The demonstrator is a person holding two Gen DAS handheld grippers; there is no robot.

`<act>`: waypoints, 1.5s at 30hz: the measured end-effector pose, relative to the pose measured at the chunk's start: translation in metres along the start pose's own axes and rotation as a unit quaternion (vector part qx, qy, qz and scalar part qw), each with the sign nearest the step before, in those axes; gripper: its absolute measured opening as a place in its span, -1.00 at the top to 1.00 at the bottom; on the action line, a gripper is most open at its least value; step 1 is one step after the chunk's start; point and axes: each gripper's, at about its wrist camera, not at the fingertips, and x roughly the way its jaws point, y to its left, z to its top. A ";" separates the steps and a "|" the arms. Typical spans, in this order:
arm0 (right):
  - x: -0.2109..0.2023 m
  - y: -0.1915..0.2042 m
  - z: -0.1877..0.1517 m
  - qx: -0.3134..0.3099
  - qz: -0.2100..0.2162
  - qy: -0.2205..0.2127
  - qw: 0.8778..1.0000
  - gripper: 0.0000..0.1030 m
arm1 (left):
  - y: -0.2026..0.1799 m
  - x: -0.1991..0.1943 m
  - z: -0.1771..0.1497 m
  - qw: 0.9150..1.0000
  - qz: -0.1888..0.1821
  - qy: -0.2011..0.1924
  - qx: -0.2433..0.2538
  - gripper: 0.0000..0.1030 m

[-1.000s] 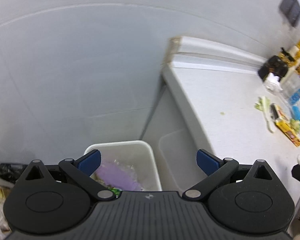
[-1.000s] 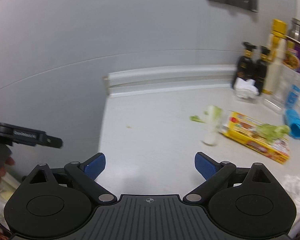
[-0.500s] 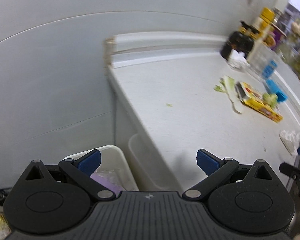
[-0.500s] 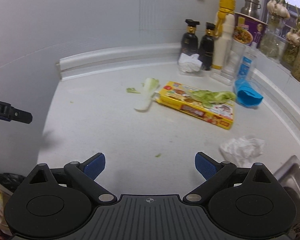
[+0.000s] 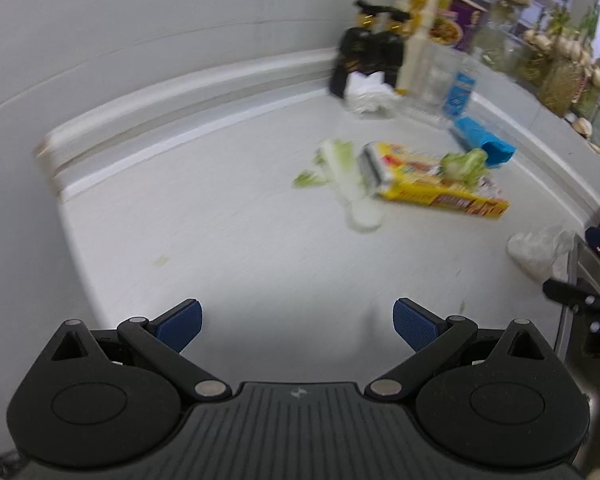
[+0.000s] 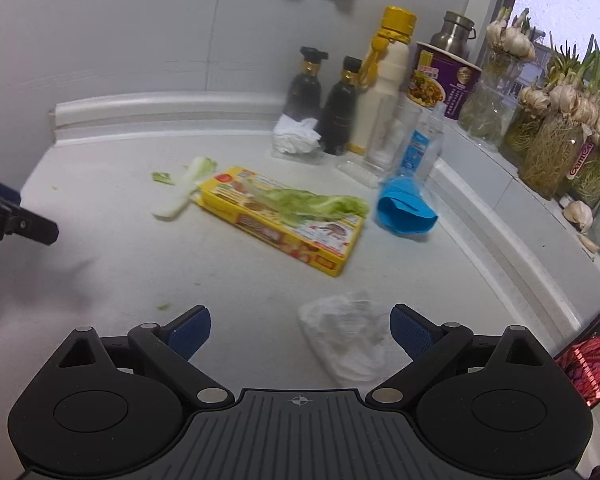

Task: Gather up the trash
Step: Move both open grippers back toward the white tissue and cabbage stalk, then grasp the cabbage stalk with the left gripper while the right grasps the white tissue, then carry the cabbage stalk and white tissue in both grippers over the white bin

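Hovering over the white table (image 6: 100,280), my right gripper (image 6: 300,330) is spread wide and empty, a crumpled tissue (image 6: 344,332) lying just inside its right finger. My left gripper (image 5: 296,320) is likewise spread, empty. A yellow box (image 6: 284,220) bearing a lettuce leaf (image 6: 312,204) lies mid-table.

The left tongs (image 5: 296,325) and the right tongs (image 6: 300,330) look alike: matte black linkage arms joined by silver rivet heads, blue textured pads (image 6: 191,330) at the tips, two round black housings, and a ribbed dark-grey body with a small crosshair mark.
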 end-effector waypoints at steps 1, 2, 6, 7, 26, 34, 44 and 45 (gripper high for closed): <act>0.003 -0.004 -0.001 0.002 0.002 0.004 1.000 -0.90 | -0.006 0.004 0.004 1.000 -0.003 -0.006 0.005 -0.96; 0.007 -0.007 -0.001 0.004 0.004 0.007 1.000 -0.90 | -0.011 0.009 0.008 1.000 -0.006 -0.011 0.011 -0.93; 0.018 -0.017 -0.003 0.014 0.020 0.025 0.999 -0.85 | -0.030 0.027 0.021 0.999 -0.012 -0.028 0.035 -0.73; 0.020 -0.019 -0.003 0.016 0.022 0.028 0.999 -0.85 | -0.034 0.032 0.025 0.999 -0.011 -0.030 0.041 -0.68; 0.043 -0.029 -0.005 0.051 0.030 0.067 0.996 0.54 | -0.040 0.063 0.046 0.998 0.019 -0.011 0.057 0.55; 0.039 -0.018 0.008 0.051 0.037 0.054 0.997 0.73 | -0.034 0.048 0.050 0.998 0.012 -0.026 0.053 0.56; 0.030 -0.003 0.026 0.042 0.047 0.039 0.997 0.79 | -0.015 0.026 0.045 0.999 0.006 -0.030 0.039 0.93; 0.029 -0.001 0.027 0.041 0.047 0.038 0.997 0.79 | -0.013 0.024 0.044 0.999 0.005 -0.030 0.037 0.93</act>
